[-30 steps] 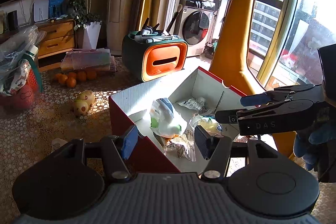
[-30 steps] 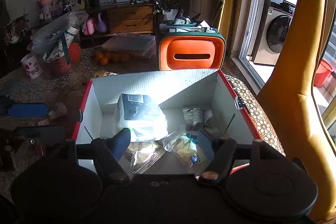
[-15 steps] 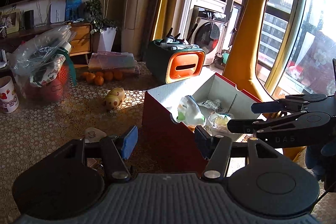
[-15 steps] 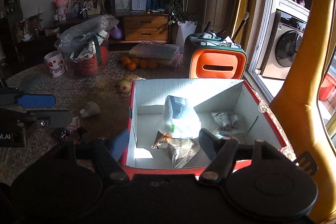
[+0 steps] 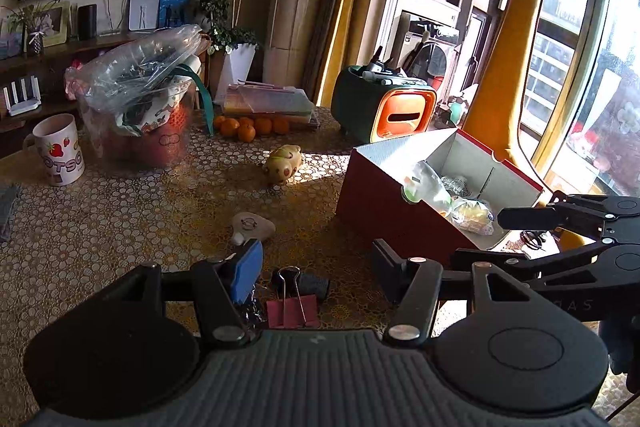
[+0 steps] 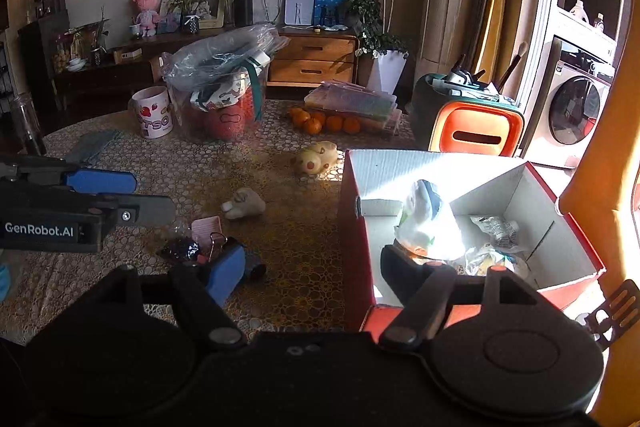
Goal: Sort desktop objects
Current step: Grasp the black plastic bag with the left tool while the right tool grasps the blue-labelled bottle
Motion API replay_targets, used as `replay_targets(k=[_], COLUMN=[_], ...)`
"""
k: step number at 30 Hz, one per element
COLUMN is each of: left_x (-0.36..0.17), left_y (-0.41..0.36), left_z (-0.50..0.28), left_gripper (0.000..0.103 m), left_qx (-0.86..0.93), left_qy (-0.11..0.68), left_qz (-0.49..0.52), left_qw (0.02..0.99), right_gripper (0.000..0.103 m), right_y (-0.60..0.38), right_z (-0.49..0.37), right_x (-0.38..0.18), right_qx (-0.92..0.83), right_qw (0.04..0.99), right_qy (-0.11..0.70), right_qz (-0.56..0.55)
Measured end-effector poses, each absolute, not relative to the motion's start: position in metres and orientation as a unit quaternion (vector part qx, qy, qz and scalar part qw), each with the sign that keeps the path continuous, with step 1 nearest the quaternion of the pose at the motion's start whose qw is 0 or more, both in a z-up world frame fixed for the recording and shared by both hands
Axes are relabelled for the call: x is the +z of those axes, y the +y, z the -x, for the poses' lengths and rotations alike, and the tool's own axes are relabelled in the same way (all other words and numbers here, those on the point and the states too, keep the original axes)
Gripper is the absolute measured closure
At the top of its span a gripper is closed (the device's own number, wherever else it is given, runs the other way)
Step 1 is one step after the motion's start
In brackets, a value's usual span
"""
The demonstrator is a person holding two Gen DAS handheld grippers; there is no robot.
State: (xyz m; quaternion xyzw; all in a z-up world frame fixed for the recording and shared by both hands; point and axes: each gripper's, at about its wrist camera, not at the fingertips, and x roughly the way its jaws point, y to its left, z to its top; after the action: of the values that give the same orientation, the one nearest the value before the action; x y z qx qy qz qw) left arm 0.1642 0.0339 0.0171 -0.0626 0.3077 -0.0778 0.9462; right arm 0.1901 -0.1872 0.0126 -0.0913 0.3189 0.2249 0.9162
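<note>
A red cardboard box (image 5: 384, 203) (image 6: 354, 239) with white inside holds a white plastic bag (image 6: 430, 223) and several snack packets. My left gripper (image 5: 316, 267) is open and empty, low over a red binder clip (image 5: 292, 309) and a small black object (image 5: 312, 285) on the table. A beige keychain toy (image 5: 252, 225) (image 6: 244, 205) lies just beyond. My right gripper (image 6: 312, 267) is open and empty, straddling the box's near left corner. The binder clip (image 6: 214, 241) and a dark wrapper (image 6: 180, 249) lie by its left finger.
A pig-shaped toy (image 5: 284, 163) lies mid-table. Behind it are oranges (image 5: 250, 127), a stack of clear cases (image 5: 268, 101), a red basket under a plastic bag (image 5: 140, 107), a strawberry mug (image 5: 58, 149) and an orange and green organiser (image 5: 384, 105). A yellow giraffe (image 5: 508, 39) stands right.
Both grippers have pulled back and left from over the box. The left one now sits over the binder clip on the table. The right one is at the box's near corner.
</note>
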Motion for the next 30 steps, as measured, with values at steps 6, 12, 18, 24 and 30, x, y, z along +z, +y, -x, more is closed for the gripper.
replay_targets(k=[6,12,18,24,30], left_x=[0.003,-0.011,-0.033,-0.053,-0.070], left_y=[0.064,0.081,0.092,0.093,0.089], left_z=[-0.162,-0.164,-0.171,-0.181,-0.193], left_gripper=[0.045,0.045,0.045,0.045,0.045], left_qx=[-0.063,-0.051,-0.039,-0.039,-0.042], left_qy=[0.320,0.326,0.340,0.354,0.367], left_qz=[0.086,0.081,0.072,0.064,0.055], left_qw=[0.942,0.940,0.937,0.932,0.928], right_gripper=[0.028,0.028,0.028,0.030,0.032], right_y=[-0.162,-0.143,-0.128,-0.114,-0.112], right_z=[-0.183,-0.180,-0.182,-0.189,-0.211], right_x=[0.001,-0.008,-0.022,-0.039,-0.056], right_qx=[0.226,0.224,0.223,0.228,0.221], right_qw=[0.916,0.915,0.912,0.906,0.902], right_qy=[0.316,0.315,0.320,0.327,0.342], right_qz=[0.104,0.117,0.126,0.141,0.140])
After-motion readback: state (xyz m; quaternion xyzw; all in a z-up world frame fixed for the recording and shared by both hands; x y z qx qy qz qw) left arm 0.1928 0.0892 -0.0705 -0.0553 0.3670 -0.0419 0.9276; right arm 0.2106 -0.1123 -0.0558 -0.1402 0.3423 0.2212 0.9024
